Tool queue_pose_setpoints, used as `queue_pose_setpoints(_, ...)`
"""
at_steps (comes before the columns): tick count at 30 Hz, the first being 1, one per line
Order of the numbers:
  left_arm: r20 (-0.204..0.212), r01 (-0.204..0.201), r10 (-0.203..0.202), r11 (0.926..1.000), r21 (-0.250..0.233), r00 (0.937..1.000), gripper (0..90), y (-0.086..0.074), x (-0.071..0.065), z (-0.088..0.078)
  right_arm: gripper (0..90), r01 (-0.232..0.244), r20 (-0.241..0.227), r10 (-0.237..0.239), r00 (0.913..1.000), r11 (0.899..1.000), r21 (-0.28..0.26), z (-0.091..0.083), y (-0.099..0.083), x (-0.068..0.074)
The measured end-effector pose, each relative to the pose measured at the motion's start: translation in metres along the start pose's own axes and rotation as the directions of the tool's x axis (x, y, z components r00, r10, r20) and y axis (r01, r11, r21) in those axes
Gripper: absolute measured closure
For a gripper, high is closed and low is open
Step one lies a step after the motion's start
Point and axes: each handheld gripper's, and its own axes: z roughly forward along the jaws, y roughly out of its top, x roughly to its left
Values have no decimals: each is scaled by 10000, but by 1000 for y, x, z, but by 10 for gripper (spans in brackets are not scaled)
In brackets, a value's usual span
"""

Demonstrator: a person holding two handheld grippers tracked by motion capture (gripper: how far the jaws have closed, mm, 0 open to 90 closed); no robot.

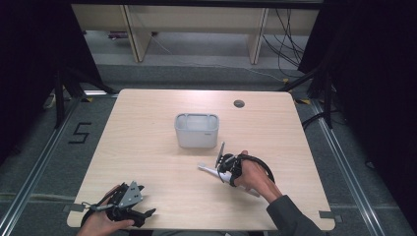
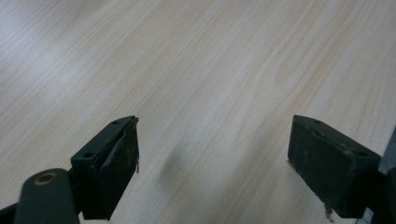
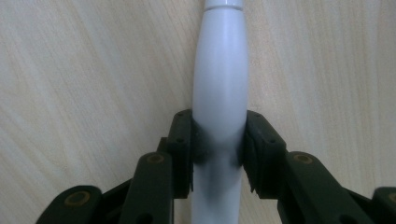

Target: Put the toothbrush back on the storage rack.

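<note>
One table, one tub, one tool, two grippers

On the pale wooden table point(image 1: 147, 147) stands one grey plastic rectangular tub point(image 1: 196, 130); near it lies one slim white plastic handled tool point(image 3: 219, 84), clamped by the right gripper point(image 3: 219, 140). The left gripper point(image 2: 212, 158) rests at the near edge, jaws wide apart, holding nothing.

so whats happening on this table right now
A person works at a light wooden table with a handheld claw in each hand. The right claw is clamped around a slim white plastic handle-shaped tool lying on the tabletop, just in front of a pale grey rectangular plastic bin standing near the middle. The left claw rests open near the table's front left corner, with nothing between its jaws.
</note>
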Motion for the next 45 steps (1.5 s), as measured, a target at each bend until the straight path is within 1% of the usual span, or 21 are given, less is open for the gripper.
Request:
queue_pose_setpoints(2, 2, 19, -19, 10000, -6, 10000, 162, 0, 0, 0, 667, 134, -23, -134, 9999, 9999, -80, 0, -1, -1)
queue_pose_setpoints(3, -31, -9, 9, 10000, 15, 10000, 162, 0, 1, -1, 667, -138, -30, 137, 9999, 9999, -46, 0, -1, 0)
queue_pose_setpoints(8, -4, 49, -49, 10000, -25, 10000, 162, 0, 0, 0, 668, -210, -6, 210, 9998, 9997, -145, -1, -3, 0)
queue_pose_setpoints(9, 0, 45, -45, 10000, -44, 10000, 162, 0, 0, 0, 668, -53, 28, 54, 10000, 9998, -212, -1, -4, -1)
queue_pose_setpoints(16, 23, 17, -17, 10000, 0, 10000, 162, 0, 0, 0, 669, -267, 65, 272, 9996, 9976, -631, -12, -13, -3)
queue_pose_setpoints(18, 20, 25, -25, 10000, 23, 10000, 162, 0, 1, 0, 669, -663, 69, 671, 9977, 9943, -836, -18, -16, -2)
queue_pose_setpoints(19, -11, 73, -73, 10000, -20, 10000, 162, 0, 1, 0, 669, -373, 158, 393, 9991, 9930, -1123, -21, -18, -6)
queue_pose_setpoints(21, -9, 82, -82, 9999, -62, 10000, 162, 0, 0, 0, 669, -741, 108, 764, 9970, 9871, -1417, -30, -23, -6)
queue_pose_setpoints(22, -3, 58, -58, 10000, -37, 10000, 162, 0, 0, 0, 669, -567, 115, 594, 9982, 9849, -1635, -34, -24, -8)
queue_pose_setpoints(24, -5, 48, -48, 10000, 9, 10000, 162, 0, 1, 0, 669, -895, -11, 909, 9959, 9776, -1908, -43, -29, -9)
queue_pose_setpoints(26, -28, 77, -77, 10000, -48, 10000, 162, 0, 0, 0, 669, -1164, 28, 1209, 9927, 9612, -2502, -50, -33, -10)
queue_pose_setpoints(28, 3, 25, -25, 10000, 0, 10000, 163, 0, 0, 0, 669, -1036, 114, 1121, 9936, 9485, -2993, -56, -37, -14)
queue_pose_setpoints(30, -6, 56, -56, 10000, 12, 10000, 162, 0, 1, 0, 669, -1120, 240, 1267, 9916, 9382, -3275, -63, -41, -15)
queue_pose_setpoints(35, 6, 35, -35, 10000, 29, 10000, 163, 0, 1, 0, 669, -1173, 408, 1475, 9882, 9012, -4172, -77, -46, -19)
queue_pose_setpoints(36, -25, 71, -71, 10000, -7, 10000, 163, 0, 1, 0, 669, -1392, 306, 1687, 9852, 8911, -4319, -80, -47, -19)
queue_pose_setpoints(37, -23, 72, -72, 10000, -37, 10000, 163, 0, 0, 0, 669, -1153, 486, 1550, 9867, 8790, -4627, -82, -48, -23)
queue_pose_setpoints(39, 1, 35, -35, 10000, 0, 10000, 163, 0, 1, 0, 669, -1168, 440, 1595, 9862, 8594, -4979, -86, -49, -27)
queue_pose_setpoints(40, 2, 20, -20, 10000, 39, 10000, 163, 0, 1, 0, 669, -1453, 344, 1905, 9811, 8421, -5195, -89, -50, -28)
queue_pose_setpoints(43, -6, 49, -49, 10000, -33, 10000, 163, 0, 0, 0, 669, -1448, 388, 2018, 9787, 8113, -5665, -94, -50, -35)
queue_pose_setpoints(44, 2, 84, -84, 10000, -54, 10000, 163, 0, 0, 0, 669, -1551, 351, 2121, 9766, 8080, -5684, -96, -50, -37)
queue_pose_setpoints(45, -3, 62, -62, 10000, -32, 10000, 163, 0, 0, 0, 669, -1522, 393, 2163, 9755, 7935, -5892, -97, -49, -40)
